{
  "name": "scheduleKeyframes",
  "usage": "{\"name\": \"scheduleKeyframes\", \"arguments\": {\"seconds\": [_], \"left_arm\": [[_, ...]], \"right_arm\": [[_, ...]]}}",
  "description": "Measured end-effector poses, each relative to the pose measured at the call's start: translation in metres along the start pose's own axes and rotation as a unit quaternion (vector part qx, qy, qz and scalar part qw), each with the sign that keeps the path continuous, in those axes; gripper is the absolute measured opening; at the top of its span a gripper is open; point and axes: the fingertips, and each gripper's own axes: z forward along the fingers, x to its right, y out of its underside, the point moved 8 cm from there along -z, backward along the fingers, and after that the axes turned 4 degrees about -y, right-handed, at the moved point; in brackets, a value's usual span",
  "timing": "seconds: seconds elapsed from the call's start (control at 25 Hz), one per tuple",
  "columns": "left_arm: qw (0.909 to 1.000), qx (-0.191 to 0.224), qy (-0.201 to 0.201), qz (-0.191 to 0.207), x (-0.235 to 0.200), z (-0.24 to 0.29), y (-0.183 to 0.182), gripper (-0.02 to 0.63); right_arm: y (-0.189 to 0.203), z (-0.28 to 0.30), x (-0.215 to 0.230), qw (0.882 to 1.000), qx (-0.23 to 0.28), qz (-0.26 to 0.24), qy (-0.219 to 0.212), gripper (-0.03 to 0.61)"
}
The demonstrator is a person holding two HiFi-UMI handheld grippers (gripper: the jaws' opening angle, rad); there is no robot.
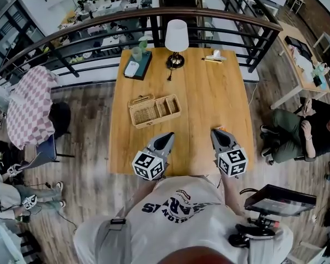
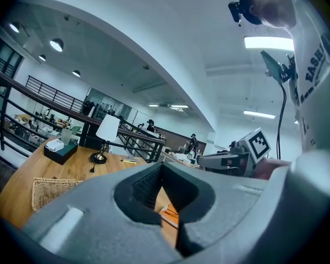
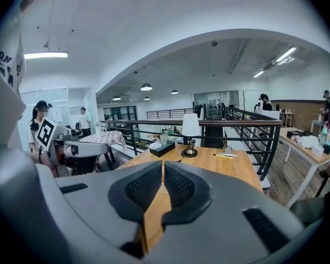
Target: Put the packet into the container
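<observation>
Jaws together, left gripper (image 1: 170, 135), right gripper (image 1: 215, 131) — tan wicker container (image 1: 155, 121), divided compartments

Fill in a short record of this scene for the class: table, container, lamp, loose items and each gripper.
table: wooden table, next to a railing
container: wicker basket, divided into compartments, left of centre
lamp: lamp with a white shade, at the far edge
loose items: small flat items, far right, away from the basket
left gripper: shut, empty
right gripper: shut, empty

Wooden table (image 1: 209, 109), wicker basket (image 1: 155, 110) near middle, white lamp (image 1: 176, 40), tissue box (image 1: 142, 66)
</observation>
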Motion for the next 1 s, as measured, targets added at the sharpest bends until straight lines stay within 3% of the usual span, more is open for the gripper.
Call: {"name": "scheduleKeyframes", "arguments": {"seconds": [0.16, 0.2, 0.4, 0.68, 1.0], "left_arm": [[0.9999, 0.001, -0.003, -0.012, 0.001, 0.001, 0.003, -0.002], [0.9999, 0.001, -0.003, -0.014, 0.001, 0.0, 0.005, -0.002], [0.9999, -0.002, -0.006, -0.014, 0.001, 0.0, 0.009, -0.002], [0.9995, 0.008, -0.025, -0.019, -0.005, -0.003, 0.007, -0.002], [0.9985, 0.005, -0.047, -0.026, -0.012, -0.012, 0.012, -0.002]], "right_arm": [[0.0, 0.0, 0.017, 1.0, -0.024, -0.016, 0.01, 0.015], [0.0, 0.0, 0.021, 0.999, -0.029, -0.019, 0.012, 0.042], [0.008, 0.005, 0.043, 0.995, -0.084, -0.043, 0.032, 0.3], [0.031, 0.016, 0.082, 0.983, -0.169, -0.052, 0.047, 0.503], [0.077, 0.039, 0.122, 0.961, -0.269, -0.009, 0.064, 0.546]]}}
